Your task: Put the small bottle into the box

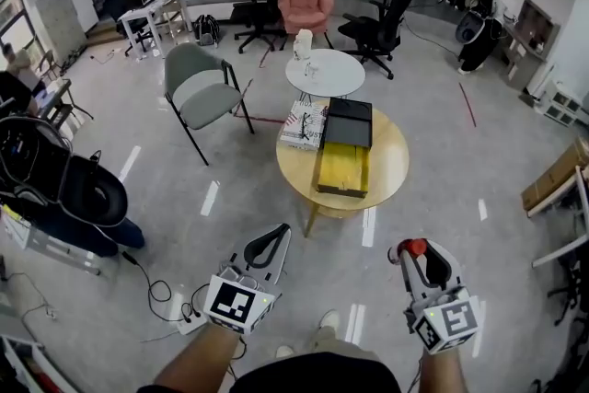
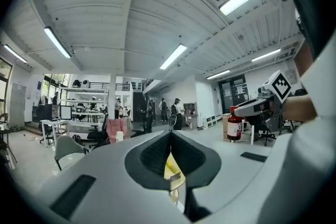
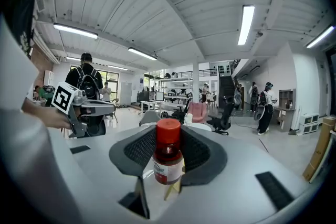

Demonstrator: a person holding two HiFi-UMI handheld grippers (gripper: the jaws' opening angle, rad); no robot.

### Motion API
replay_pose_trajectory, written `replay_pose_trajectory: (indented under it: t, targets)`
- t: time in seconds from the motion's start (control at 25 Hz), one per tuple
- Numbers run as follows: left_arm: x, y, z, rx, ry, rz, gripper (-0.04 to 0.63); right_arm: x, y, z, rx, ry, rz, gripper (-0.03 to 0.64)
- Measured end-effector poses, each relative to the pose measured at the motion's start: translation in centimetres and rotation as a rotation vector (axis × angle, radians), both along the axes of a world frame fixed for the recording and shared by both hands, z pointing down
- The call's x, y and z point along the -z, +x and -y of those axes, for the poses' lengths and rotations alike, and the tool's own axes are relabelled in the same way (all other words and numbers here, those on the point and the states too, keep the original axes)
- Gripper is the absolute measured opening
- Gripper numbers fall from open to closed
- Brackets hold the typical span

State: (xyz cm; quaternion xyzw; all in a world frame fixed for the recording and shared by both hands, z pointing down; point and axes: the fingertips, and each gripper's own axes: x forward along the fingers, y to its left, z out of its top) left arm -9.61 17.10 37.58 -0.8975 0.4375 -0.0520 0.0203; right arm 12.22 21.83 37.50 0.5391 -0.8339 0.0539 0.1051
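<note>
Small bottle (image 3: pixel 168 153) held in the right gripper (image 1: pixel 411 255), not yet boxed.
Right jaws pinch the red-capped bottle upright; the left gripper (image 2: pixel 170 157) is pressed together and empty. The open yellow box (image 1: pixel 342 170) sits on a round table (image 1: pixel 391 166) well ahead, so the approach and drop appear left to do.
</note>
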Motion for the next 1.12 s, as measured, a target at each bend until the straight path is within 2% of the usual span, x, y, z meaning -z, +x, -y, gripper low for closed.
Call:
replay_pose_trajectory:
  t: [0.72, 1.12]
  targets:
    - [1.8, 5.8, 10.3, 0.056, 0.014, 0.010, 0.017, 0.3, 5.1, 10.7, 0.083, 0.003, 0.036, 0.149]
    - [1.2, 7.4, 11.0, 0.116, -0.025, 0.021, 0.017, -0.1, 7.8, 13.2, 0.126, -0.006, 0.042, 0.149]
